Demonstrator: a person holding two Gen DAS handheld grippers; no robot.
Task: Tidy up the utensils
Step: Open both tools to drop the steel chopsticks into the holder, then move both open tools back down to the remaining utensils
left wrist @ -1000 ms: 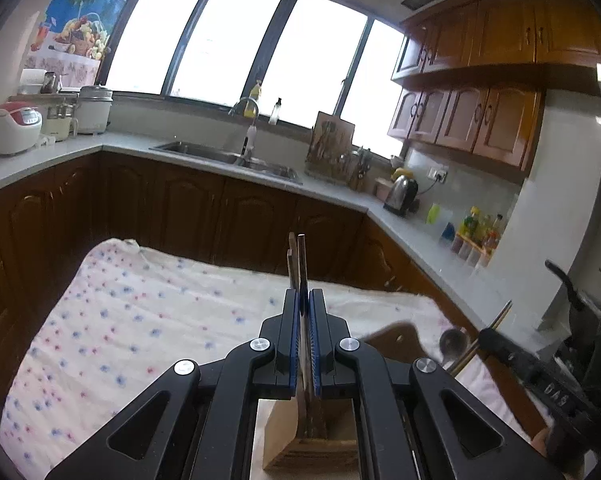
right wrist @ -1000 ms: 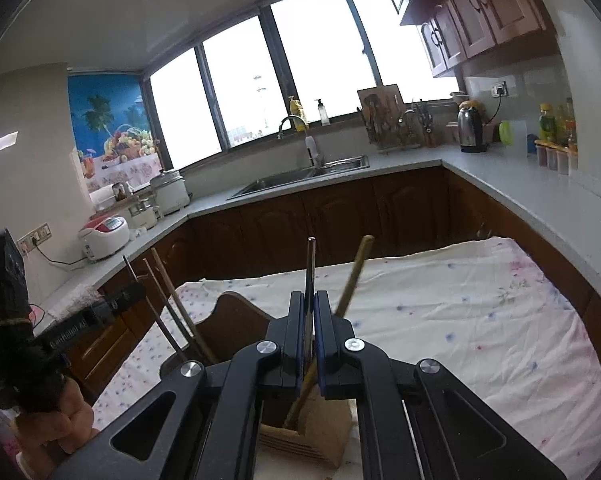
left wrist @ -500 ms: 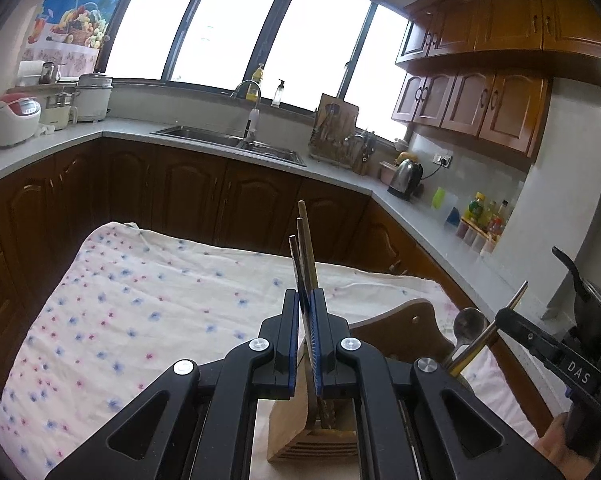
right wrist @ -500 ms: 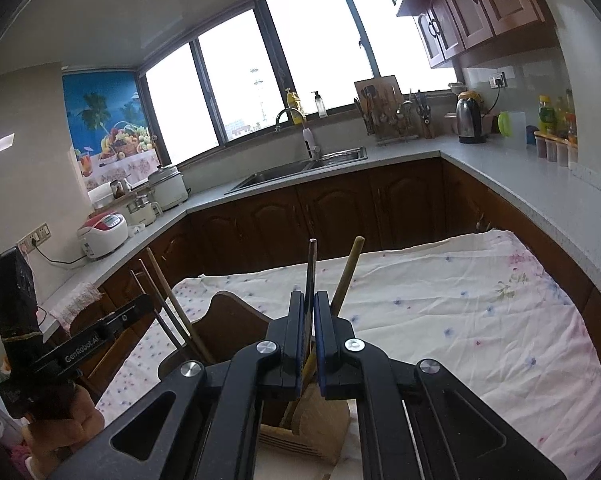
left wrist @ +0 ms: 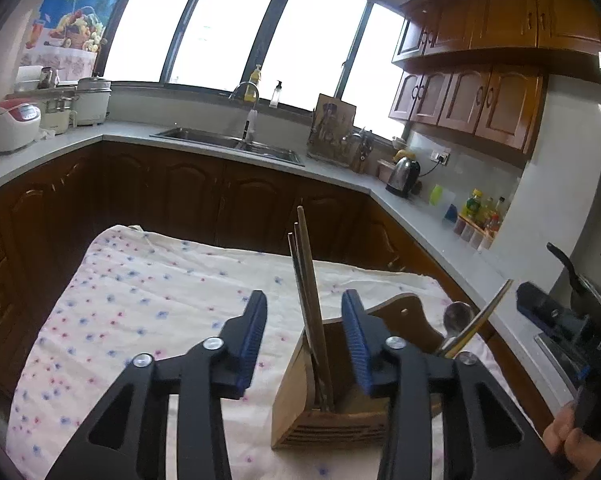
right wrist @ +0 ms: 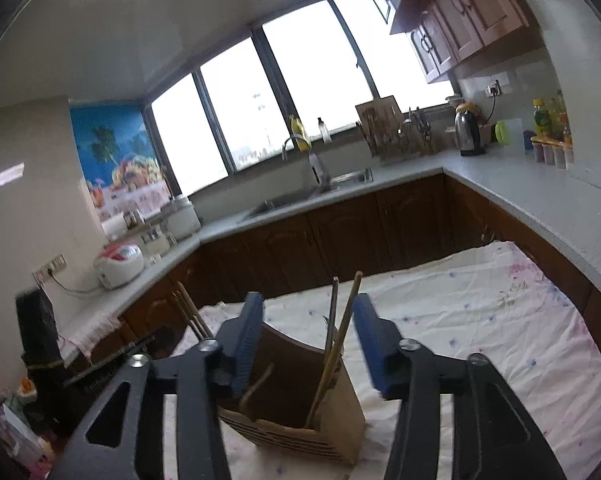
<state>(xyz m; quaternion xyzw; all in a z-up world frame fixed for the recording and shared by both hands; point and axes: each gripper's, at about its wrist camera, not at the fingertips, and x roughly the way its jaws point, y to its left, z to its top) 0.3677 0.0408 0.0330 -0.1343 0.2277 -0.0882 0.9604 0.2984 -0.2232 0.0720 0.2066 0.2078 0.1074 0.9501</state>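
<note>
A wooden utensil holder (left wrist: 300, 412) stands on the flowered tablecloth (left wrist: 152, 300); it also shows in the right wrist view (right wrist: 332, 420). Several chopsticks (left wrist: 306, 280) stand upright in its left compartment. A metal spoon (left wrist: 456, 318) and a stick lean in its right side. My left gripper (left wrist: 304, 336) is open, its jaws either side of the chopsticks, not touching. My right gripper (right wrist: 306, 332) is open around a grey utensil handle (right wrist: 332, 308) and a wooden stick (right wrist: 342, 340) standing in the holder. The other gripper shows at the right edge of the left wrist view (left wrist: 560, 324).
Dark wood cabinets and a grey L-shaped counter (left wrist: 260, 160) surround the table. A sink (left wrist: 228, 144), kettle (left wrist: 402, 174), rice cookers (left wrist: 10, 126) and spice bottles (left wrist: 476, 216) sit on the counter. The cloth extends left (left wrist: 100, 320) and right (right wrist: 480, 320) of the holder.
Both grippers have opened and let go of the utensils, which now stand free in the holder. The right wrist view has tilted and moved closer to the holder.
</note>
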